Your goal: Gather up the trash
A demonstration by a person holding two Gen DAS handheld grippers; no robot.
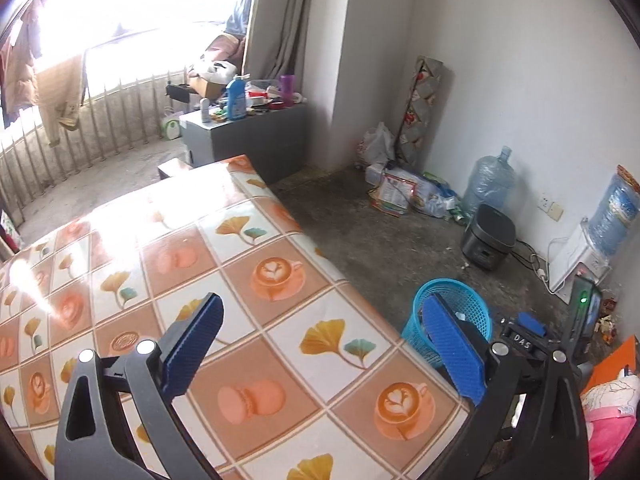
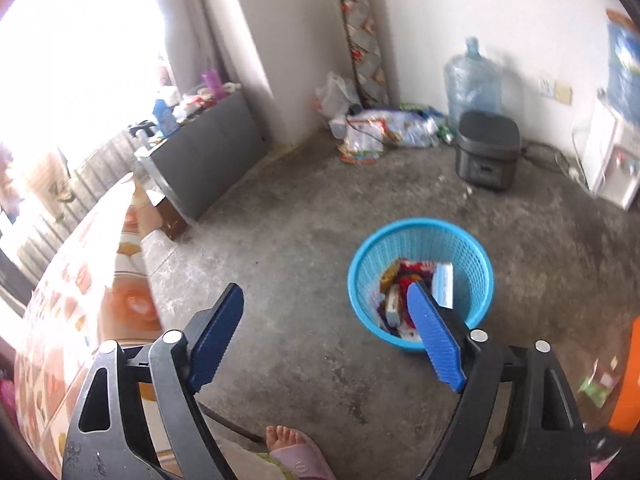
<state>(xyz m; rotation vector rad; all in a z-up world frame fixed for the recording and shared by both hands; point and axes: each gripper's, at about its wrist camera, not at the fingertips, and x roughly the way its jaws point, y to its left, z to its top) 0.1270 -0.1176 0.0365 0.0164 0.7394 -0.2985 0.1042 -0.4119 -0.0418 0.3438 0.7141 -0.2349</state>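
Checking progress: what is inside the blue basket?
The blue basket holds mixed wrappers and a pale box. The right gripper's finger covers part; lower layers are hidden.

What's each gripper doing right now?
Left gripper: open, holding nothing, over the table.
Right gripper: open, holding nothing, beside the blue basket.

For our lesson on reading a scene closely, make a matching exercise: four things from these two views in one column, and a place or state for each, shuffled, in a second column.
Things
1. blue basket
2. table
3. empty water jug
4. right gripper

Places or states
A. stands against the back wall
B. open, nothing between its fingers
C. on the floor, wrappers inside
D. covered with a cloth showing coffee cups and leaves

Pairs: 1-C, 2-D, 3-A, 4-B
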